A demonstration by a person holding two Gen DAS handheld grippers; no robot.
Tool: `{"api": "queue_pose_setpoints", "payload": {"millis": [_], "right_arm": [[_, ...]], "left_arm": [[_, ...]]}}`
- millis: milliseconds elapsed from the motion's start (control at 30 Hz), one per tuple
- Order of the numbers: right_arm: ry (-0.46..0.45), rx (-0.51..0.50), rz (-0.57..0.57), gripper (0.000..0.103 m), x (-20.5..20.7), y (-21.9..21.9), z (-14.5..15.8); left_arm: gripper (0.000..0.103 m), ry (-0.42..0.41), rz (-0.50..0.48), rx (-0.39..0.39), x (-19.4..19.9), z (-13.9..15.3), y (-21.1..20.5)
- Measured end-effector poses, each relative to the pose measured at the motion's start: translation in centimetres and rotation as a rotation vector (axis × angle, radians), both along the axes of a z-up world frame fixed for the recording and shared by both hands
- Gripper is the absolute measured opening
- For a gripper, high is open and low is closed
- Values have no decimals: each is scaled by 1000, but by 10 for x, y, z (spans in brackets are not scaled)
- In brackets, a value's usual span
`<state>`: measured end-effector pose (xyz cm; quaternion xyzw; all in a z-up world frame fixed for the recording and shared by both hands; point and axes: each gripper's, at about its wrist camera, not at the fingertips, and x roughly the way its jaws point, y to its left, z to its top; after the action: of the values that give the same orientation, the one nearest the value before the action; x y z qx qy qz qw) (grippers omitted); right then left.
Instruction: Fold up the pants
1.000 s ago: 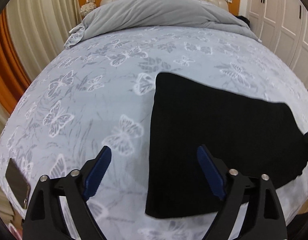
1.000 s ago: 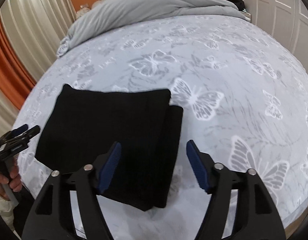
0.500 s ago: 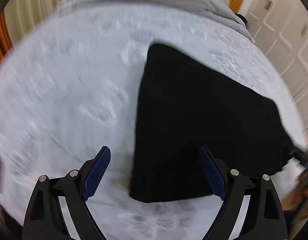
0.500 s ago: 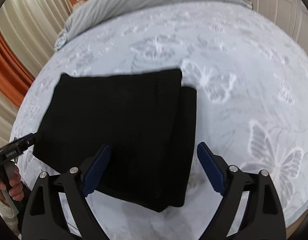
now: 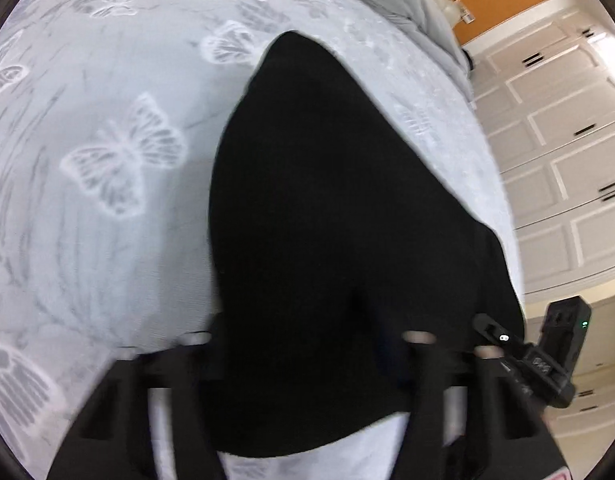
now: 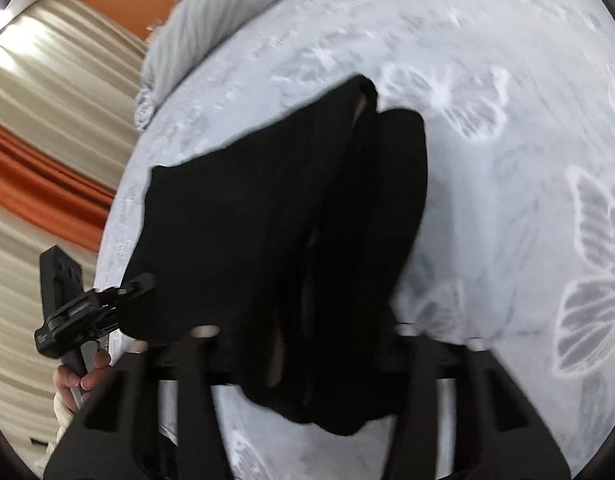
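Pants (image 5: pixel 327 220) clamped by both grippers; hand (image 6: pixel 77 376) visible only in right view.

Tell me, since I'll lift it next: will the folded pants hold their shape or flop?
Probably flop: the pants are soft black cloth, and their layers already gape along the edge. They look light, so they should lift easily. The stack may slide apart, since one layer sits offset on the bedspread.
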<state>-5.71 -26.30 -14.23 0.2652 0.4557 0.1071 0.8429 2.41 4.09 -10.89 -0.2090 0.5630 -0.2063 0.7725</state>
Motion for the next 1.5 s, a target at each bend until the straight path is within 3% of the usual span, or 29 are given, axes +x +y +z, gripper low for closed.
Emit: {"api": "queue_pose_setpoints", "payload": {"millis": [100,167,200,300,333,500,567,600,667,733,800,900,1033,1367,1500], "right_arm": [[-80,24,70,35,-16,6,28],[-67,29,121,39,-24,7,29],[-19,19,123,47,-24,5,19],[157,-53,37,63,-12,0,-18],[150,-28,27,65,-10,-1,-21],[143,-8,16,79,-4,9,-20],[158,-16,13,81,-2,15,-25],[152,-22,9,81,-1,16,-27],[134,-33,12,76,0,17,-26],[105,-29,13,62,3,15,-20],[62,-17,23,39,-1,10,-10],[2,-68,56,36,-7,18,5],[-67,-146,80,35,-12,34,23],[-241,-141,64,35,-14,44,78],[-313,-131,53,35,-14,40,95]], "left_arm": [[21,-69,-9,0,-15,38,8],[21,-86,-26,-6,-29,52,12],[24,-82,-27,5,-36,52,14],[40,-11,-21,140,-46,22,10],[44,14,-19,155,-44,13,9],[73,28,30,120,-28,3,0],[80,102,33,20,-19,-8,-3],[80,137,41,0,-16,-15,-6],[83,124,38,16,-17,-14,-12],[77,103,34,41,-16,-9,-20],[52,75,23,46,-16,-4,-26],[27,-25,3,120,-20,17,-36],[22,-160,-34,201,-28,44,-47],[21,-364,-38,166,-60,98,-44],[21,-489,-21,203,-68,119,-52]]}}
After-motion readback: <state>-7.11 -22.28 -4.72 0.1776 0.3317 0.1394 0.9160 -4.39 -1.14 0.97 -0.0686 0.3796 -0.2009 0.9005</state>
